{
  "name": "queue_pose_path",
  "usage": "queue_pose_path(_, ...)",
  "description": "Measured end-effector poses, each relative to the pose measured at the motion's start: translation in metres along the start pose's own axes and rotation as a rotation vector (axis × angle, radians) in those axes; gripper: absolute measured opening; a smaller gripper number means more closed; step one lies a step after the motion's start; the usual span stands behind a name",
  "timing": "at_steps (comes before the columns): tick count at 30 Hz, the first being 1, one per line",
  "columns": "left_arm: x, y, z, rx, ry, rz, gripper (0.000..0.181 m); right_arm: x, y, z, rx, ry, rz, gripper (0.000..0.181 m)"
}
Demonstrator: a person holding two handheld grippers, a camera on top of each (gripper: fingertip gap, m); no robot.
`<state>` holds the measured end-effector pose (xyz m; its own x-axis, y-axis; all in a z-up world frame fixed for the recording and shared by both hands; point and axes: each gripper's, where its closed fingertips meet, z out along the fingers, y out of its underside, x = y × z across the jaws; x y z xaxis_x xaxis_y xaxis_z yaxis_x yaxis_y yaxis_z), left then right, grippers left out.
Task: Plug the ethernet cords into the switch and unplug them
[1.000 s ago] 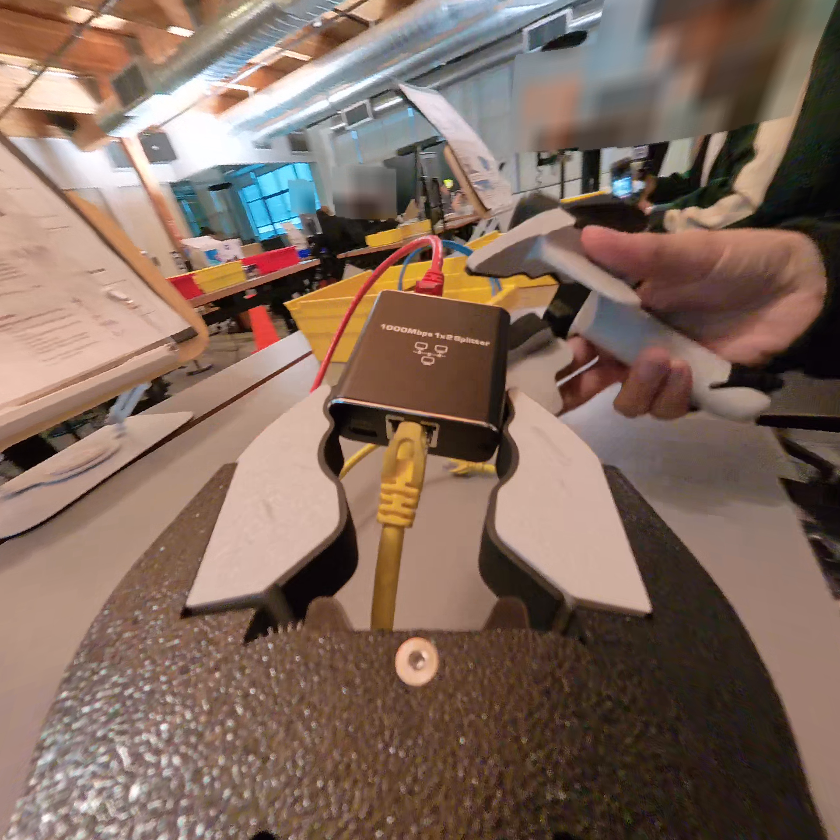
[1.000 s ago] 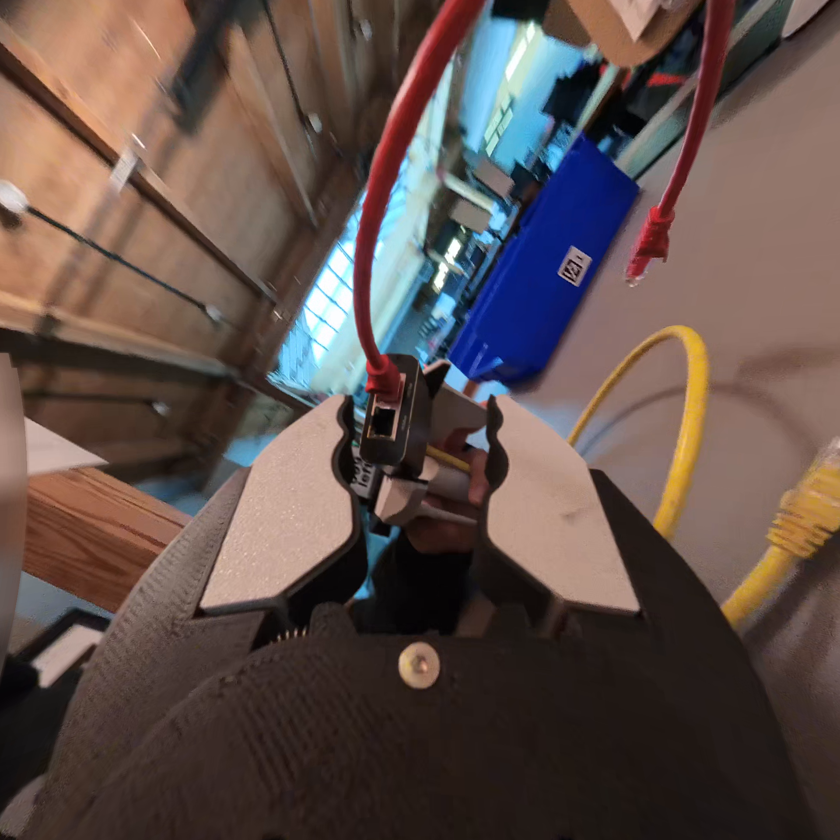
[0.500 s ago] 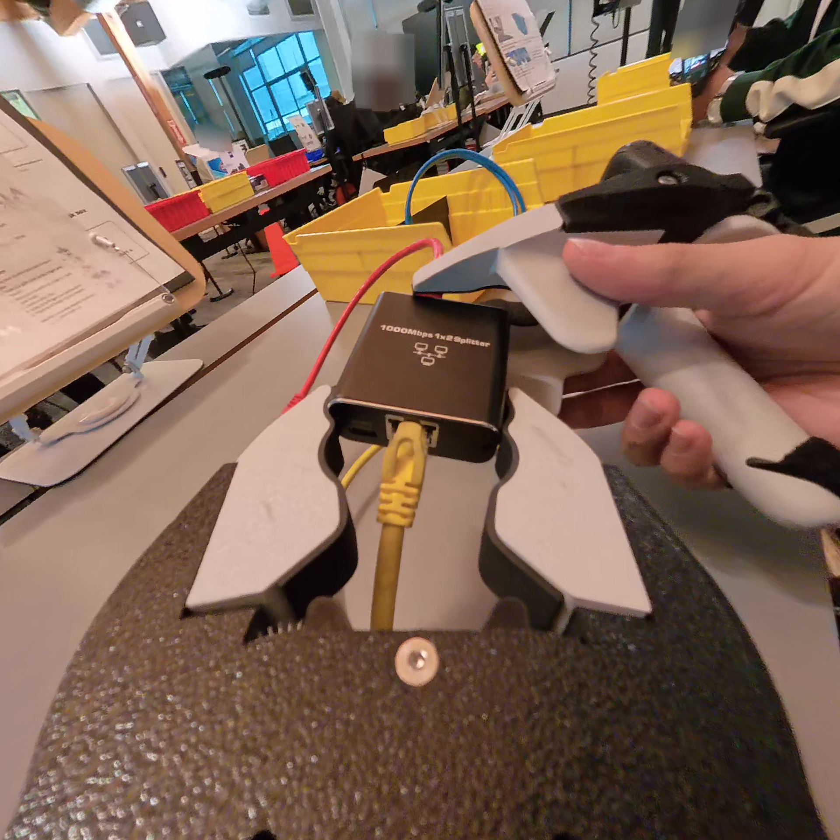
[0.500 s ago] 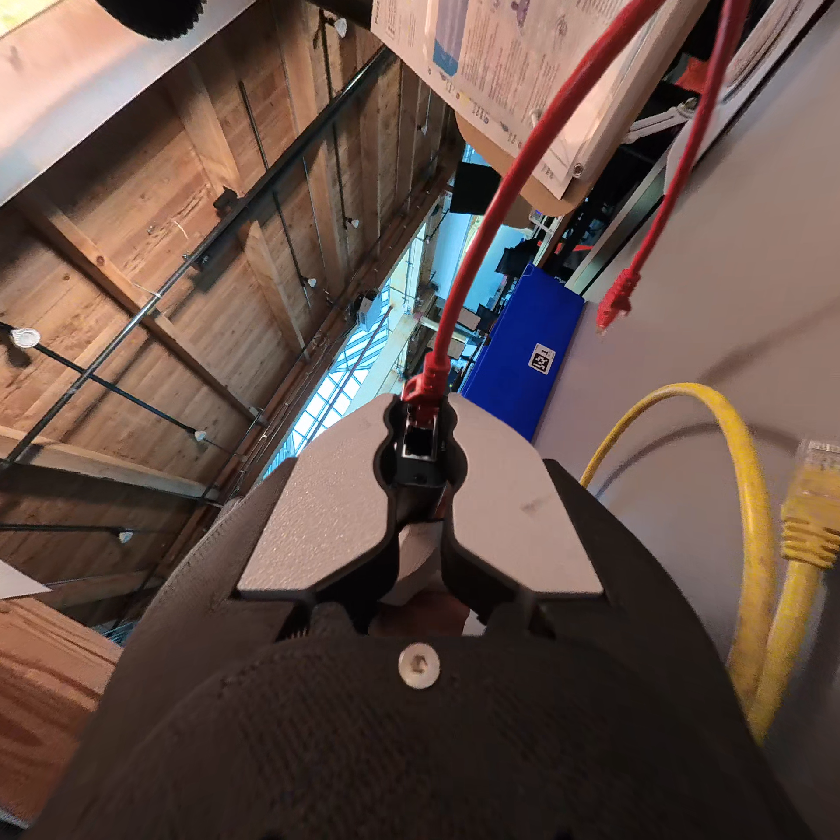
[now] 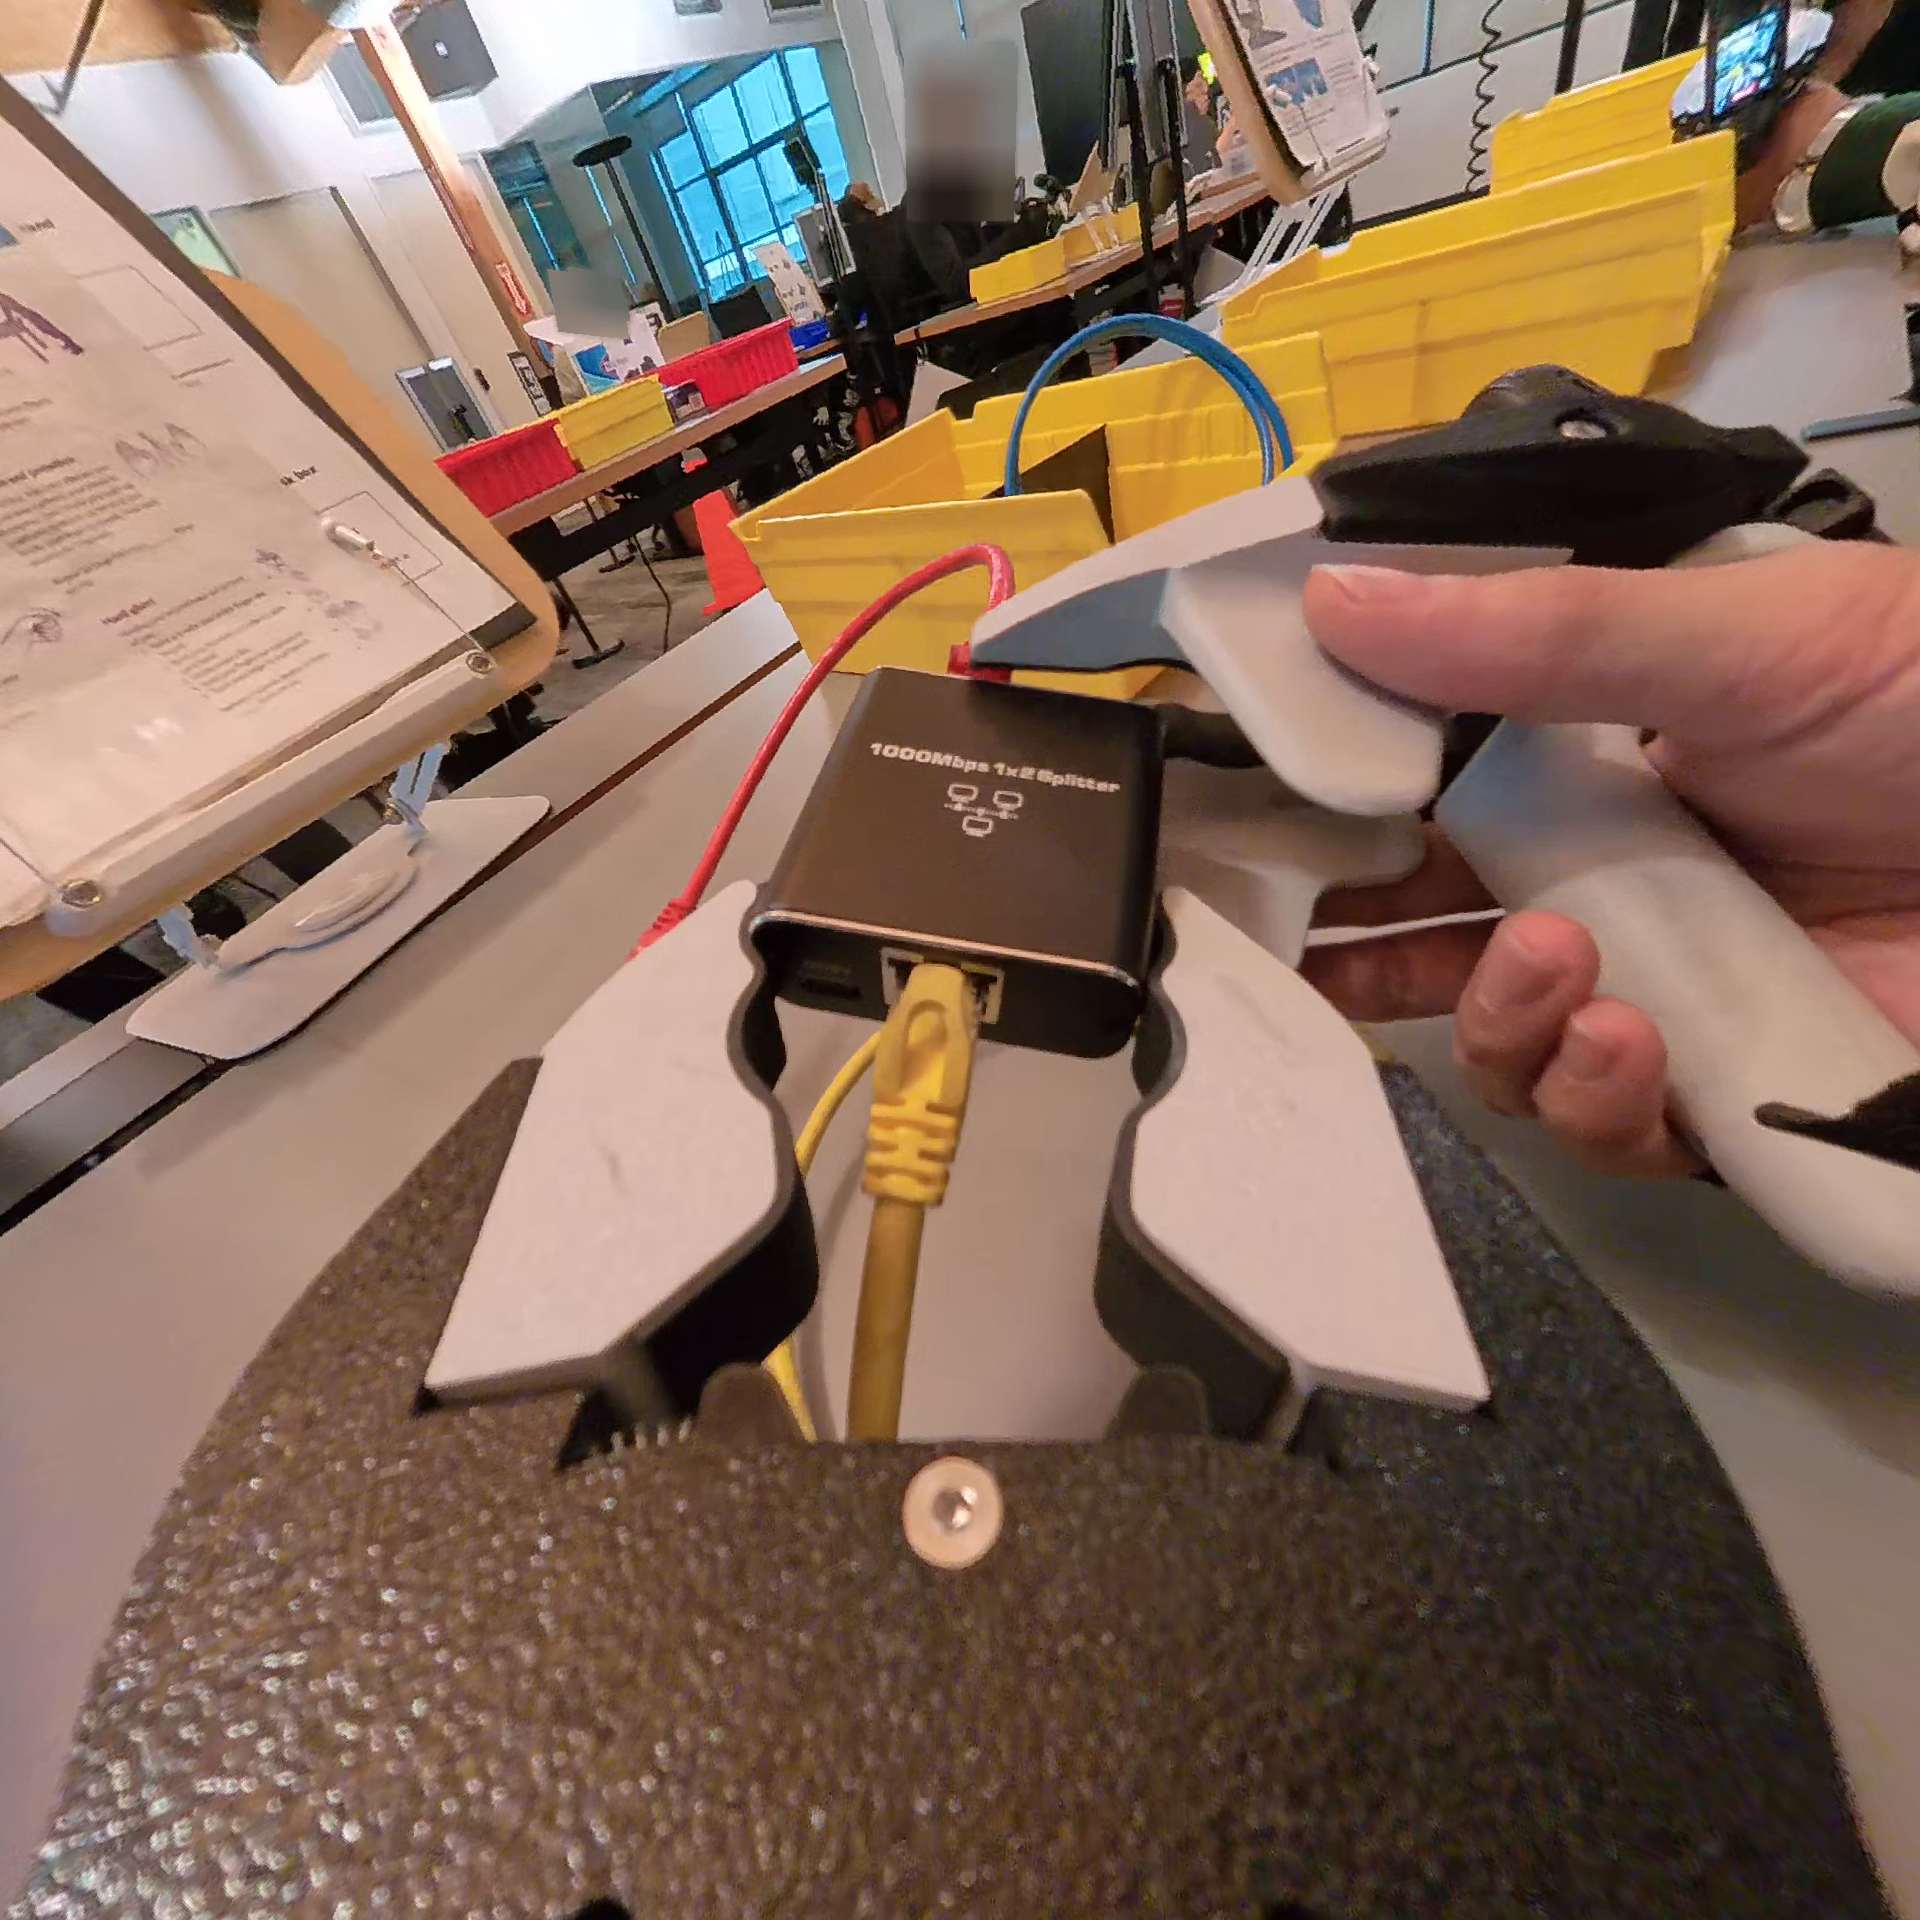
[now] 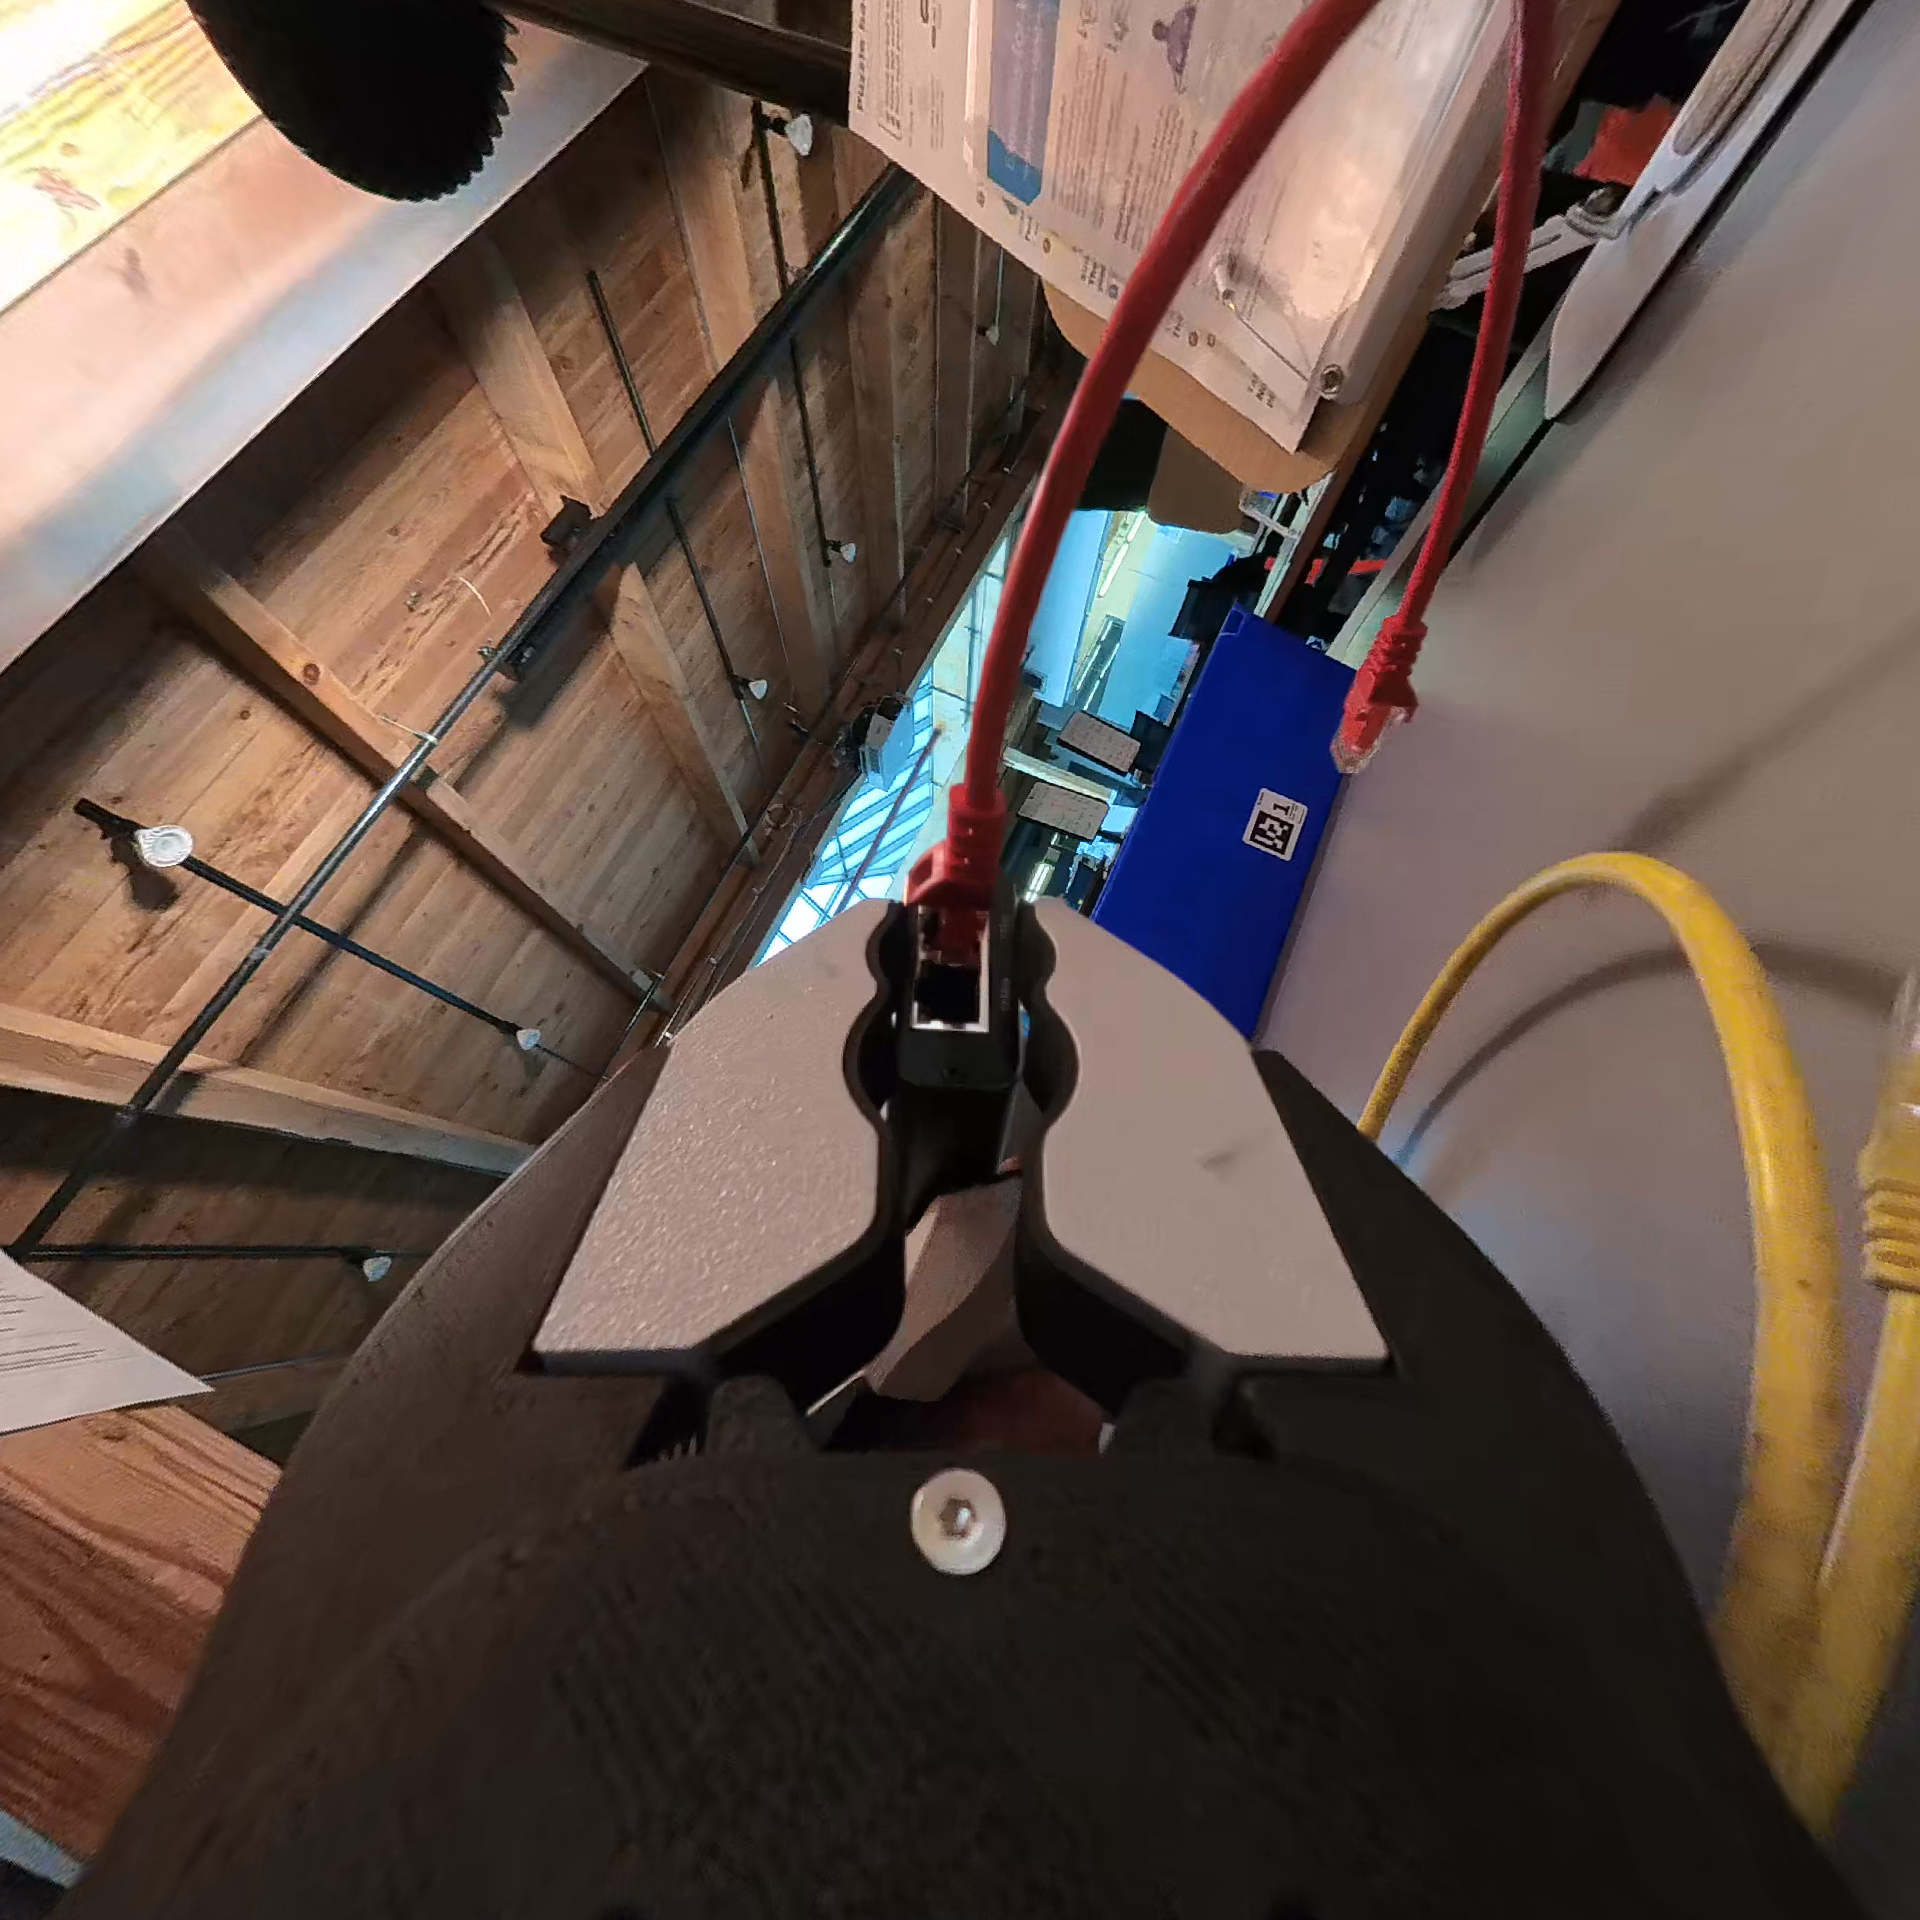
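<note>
In the left wrist view, my left tool is clenched on the black splitter box, one finger against each side of it near the end that faces the camera. The box sits low over the grey surface; whether it touches I cannot tell. A yellow ethernet cord is plugged into the port on the near face and runs back between the fingers toward the camera. A red ethernet cord arches up from the far end of the box and falls to the left. My right tool reaches in from the right, held in my right hand, its grey fingers at the far end of the box, right by the red plug. Behind stand yellow bins with a blue cord looping out of one, and to the left a clipboard on a stand.

In the right wrist view, rolled on its side, my right tool has its fingers closed against the two sides of the splitter box, grasping its end. Of the two stacked ports there, the upper holds the red cord's plug; the lower port is vacant. The red ethernet cord loops up and over, and its loose plug hangs down by a blue bin. The yellow ethernet cord curves over the surface at the right.
</note>
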<state>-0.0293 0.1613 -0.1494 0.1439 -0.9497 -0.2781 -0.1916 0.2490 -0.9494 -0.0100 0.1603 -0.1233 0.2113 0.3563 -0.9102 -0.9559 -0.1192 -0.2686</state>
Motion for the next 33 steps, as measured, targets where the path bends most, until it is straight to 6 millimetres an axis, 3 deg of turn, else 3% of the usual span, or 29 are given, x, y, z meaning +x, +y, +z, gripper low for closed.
queue_pose_path(13, 0.003, 0.001, 0.003, -0.009, -0.024, 0.007, 0.065, 0.001, -0.004, -0.001, 0.054, -0.012, 0.051, 0.012)
queue_pose_path(20, 0.004, 0.004, 0.005, -0.031, -0.052, 0.004, 0.065, 0.005, -0.005, -0.002, 0.002, 0.004, -0.042, 0.011)
queue_pose_path(33, 0.005, -0.005, 0.005, 0.094, -0.065, -0.022, 0.065, -0.012, -0.003, 0.000, -0.128, -0.091, -0.341, 0.008)
